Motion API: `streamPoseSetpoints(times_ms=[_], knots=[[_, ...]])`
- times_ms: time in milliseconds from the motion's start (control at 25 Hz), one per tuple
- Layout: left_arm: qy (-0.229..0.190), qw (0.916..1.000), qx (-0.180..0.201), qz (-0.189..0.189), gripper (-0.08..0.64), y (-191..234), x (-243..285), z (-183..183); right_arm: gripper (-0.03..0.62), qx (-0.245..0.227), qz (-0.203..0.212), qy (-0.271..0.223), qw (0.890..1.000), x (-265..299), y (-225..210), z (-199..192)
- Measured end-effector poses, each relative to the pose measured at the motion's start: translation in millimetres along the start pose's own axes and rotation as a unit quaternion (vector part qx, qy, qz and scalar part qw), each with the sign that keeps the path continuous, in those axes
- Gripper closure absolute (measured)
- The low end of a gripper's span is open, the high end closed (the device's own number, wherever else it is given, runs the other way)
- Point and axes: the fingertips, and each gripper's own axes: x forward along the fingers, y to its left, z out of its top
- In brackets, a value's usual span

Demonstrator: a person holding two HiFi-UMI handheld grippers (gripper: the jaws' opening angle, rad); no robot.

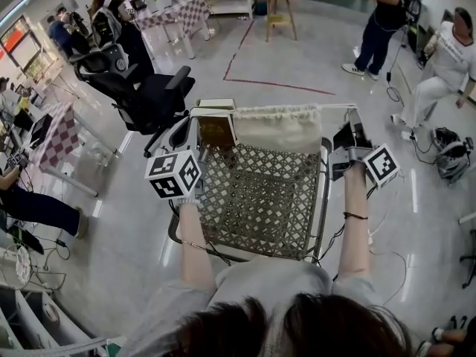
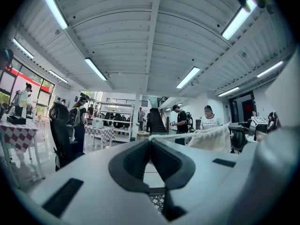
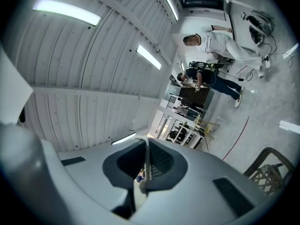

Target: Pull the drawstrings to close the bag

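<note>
The cream drawstring bag hangs in the air between the two grippers, above a woven lattice seat; its mouth runs along the top, puckered into ruffles but still spread wide. The left gripper is pressed together on one drawstring, which runs taut from its tips to the cloth; the right gripper pinches the other cord, a white strand clamped between its pads. To my eye both ends are caught and the gathering is partly done; what remains is to draw the cords further apart until the mouth bunches fully shut.
</note>
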Motion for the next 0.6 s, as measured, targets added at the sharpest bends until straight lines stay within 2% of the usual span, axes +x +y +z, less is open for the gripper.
streamPoseSetpoints(times_ms=[600], knots=[[-0.011, 0.9999, -0.002, 0.002, 0.531, -2.5, -4.1, 8.3, 0.572, 0.019, -0.009, -0.028, 0.999, -6.5, -1.4, 14.8]])
